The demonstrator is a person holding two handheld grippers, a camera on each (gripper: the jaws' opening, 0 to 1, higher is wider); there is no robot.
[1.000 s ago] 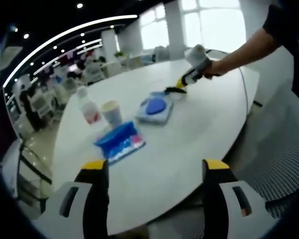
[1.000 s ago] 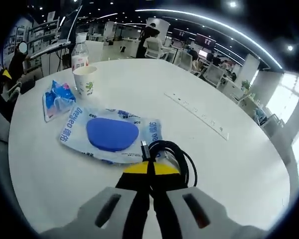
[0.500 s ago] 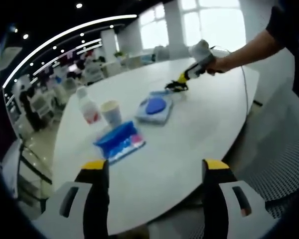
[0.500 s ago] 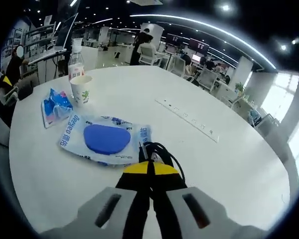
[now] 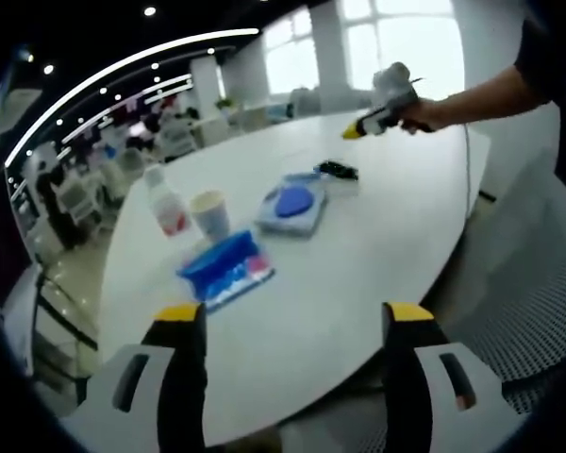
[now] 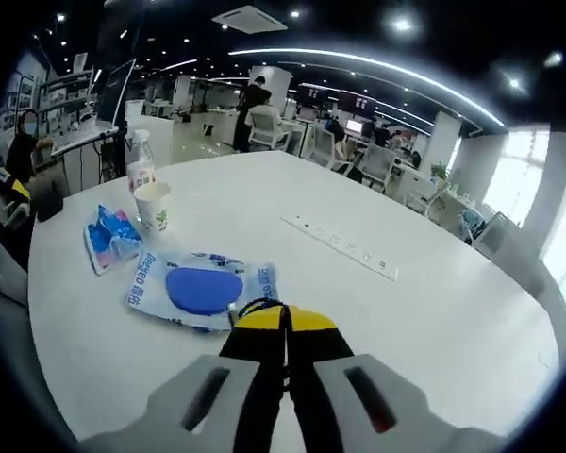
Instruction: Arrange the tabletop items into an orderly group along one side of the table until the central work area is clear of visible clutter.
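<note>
Right gripper lifts away from the coiled cable, leaving it on the table beside the blue pack.

Since a second ago the right gripper has risen off the white round table; its jaws look pressed together with nothing between them, while the left gripper hovers spread wide and empty at the table's near edge. The black coiled cable lies touching the far end of the blue wipes pack. Beyond sit a crumpled blue wrapper, a paper cup and a small water bottle. Judging by looks, the cable is light and floppy, best pinched across several loops; the pack is soft and slick, so grip an edge seam; the cup crushes easily.
</note>
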